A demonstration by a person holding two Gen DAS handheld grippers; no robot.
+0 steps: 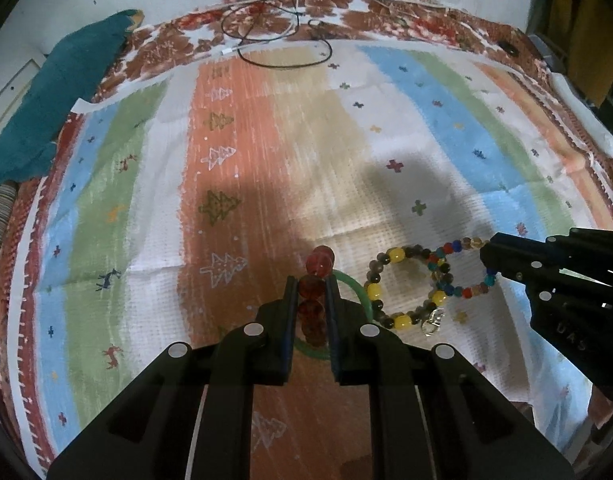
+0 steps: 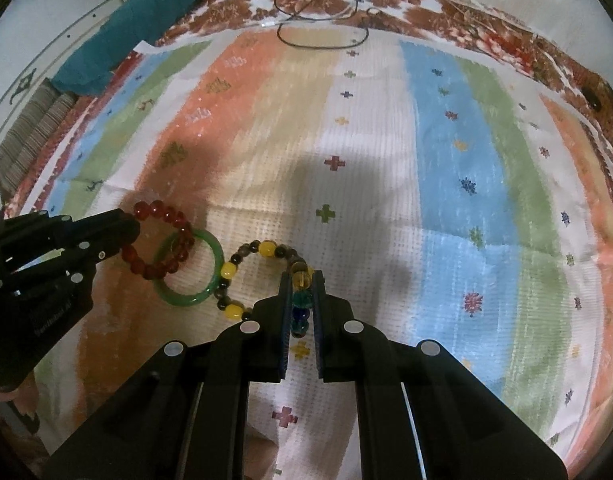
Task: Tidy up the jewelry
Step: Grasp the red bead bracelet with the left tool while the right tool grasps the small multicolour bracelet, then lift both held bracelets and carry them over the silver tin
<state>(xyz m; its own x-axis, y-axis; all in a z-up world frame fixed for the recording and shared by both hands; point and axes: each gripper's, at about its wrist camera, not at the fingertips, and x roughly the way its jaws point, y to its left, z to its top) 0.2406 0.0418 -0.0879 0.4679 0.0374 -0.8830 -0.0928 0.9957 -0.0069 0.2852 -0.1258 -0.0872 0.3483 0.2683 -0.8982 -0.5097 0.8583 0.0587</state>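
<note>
The red bead bracelet (image 1: pixel 315 280) is clamped by the left gripper (image 1: pixel 312 292), the multicolour bead bracelet (image 2: pixel 300 296) by the right gripper (image 2: pixel 300 294); both are judged light, limp and slippery, best pinched across the beads

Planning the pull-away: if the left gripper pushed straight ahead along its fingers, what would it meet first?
Apart from the red bead bracelet it already grips, the left gripper would likely meet only striped cloth; depth is unclear.

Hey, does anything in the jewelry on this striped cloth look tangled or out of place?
Yes. The red bead bracelet lies across the green bangle instead of apart from it, while the left gripper grips it. The right gripper grips the multicolored bead bracelet, which overlaps the yellow-and-brown one.
</note>
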